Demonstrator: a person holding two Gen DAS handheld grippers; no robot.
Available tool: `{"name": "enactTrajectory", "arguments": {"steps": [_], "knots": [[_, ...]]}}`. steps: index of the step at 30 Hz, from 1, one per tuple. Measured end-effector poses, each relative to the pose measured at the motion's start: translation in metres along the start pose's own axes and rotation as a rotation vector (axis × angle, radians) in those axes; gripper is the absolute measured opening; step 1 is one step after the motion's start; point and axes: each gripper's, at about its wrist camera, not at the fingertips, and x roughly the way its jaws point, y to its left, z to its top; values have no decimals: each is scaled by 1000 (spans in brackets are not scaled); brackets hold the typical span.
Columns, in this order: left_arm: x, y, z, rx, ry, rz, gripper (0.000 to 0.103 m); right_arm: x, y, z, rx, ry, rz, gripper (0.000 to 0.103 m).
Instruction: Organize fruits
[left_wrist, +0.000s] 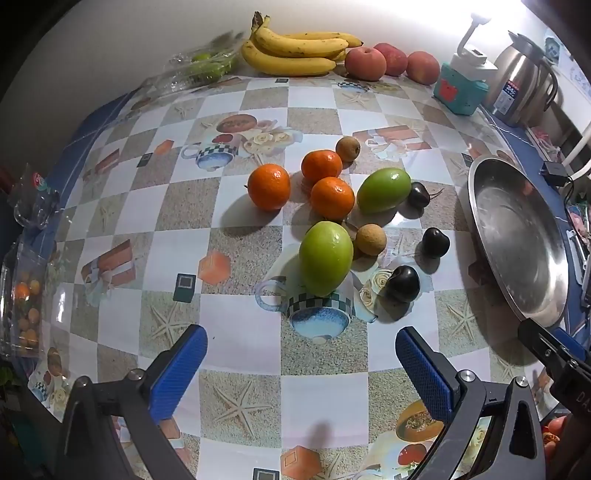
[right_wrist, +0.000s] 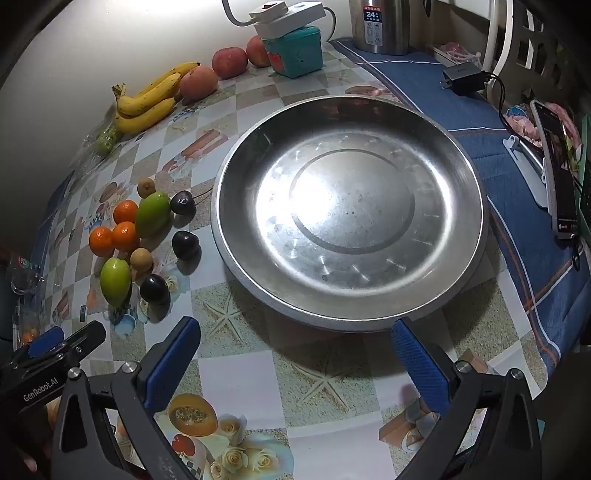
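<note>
Since the loose fruit lies in one cluster on the tablecloth (left_wrist: 236, 347), the move turns on which tongs face it. Nearest the left tongs (left_wrist: 301, 356) is a green fruit (left_wrist: 325, 258), straight ahead of the gap between the blue pads, standing on its long axis, tilted a little away, roughly in line with the tongs' reach. Just beside it, on its right in the left wrist view, sit a small brown fruit (left_wrist: 371, 239) and a dark plum (left_wrist: 403, 283); a second plum (left_wrist: 435, 242) lies further right. Behind are three oranges (left_wrist: 331, 198) close together, a second green fruit (left_wrist: 384, 190) lying slantwise, a third dark fruit (left_wrist: 418, 194) touching it, and another brown one (left_wrist: 347, 148). Bananas (left_wrist: 295, 48) and peaches (left_wrist: 365, 63) rest well apart along the wall.

The steel dish (right_wrist: 236, 266) stands empty to the right of the cluster, directly ahead of the right tongs (right_wrist: 295, 356). Both tongs are spread wide and carry nothing.

By my judgement the left hand is the nearer to the fruit, and the right to the dish. The upright green fruit would likely need the pads across its narrow waist, or it may roll against its neighbours.
</note>
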Motion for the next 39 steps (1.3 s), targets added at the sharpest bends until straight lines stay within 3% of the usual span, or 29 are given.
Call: {"name": "enactTrajectory", "arguments": {"steps": [39], "knots": [[1, 1, 0, -4, -2, 3, 103, 0, -2, 0, 9, 8, 1, 103]]}}
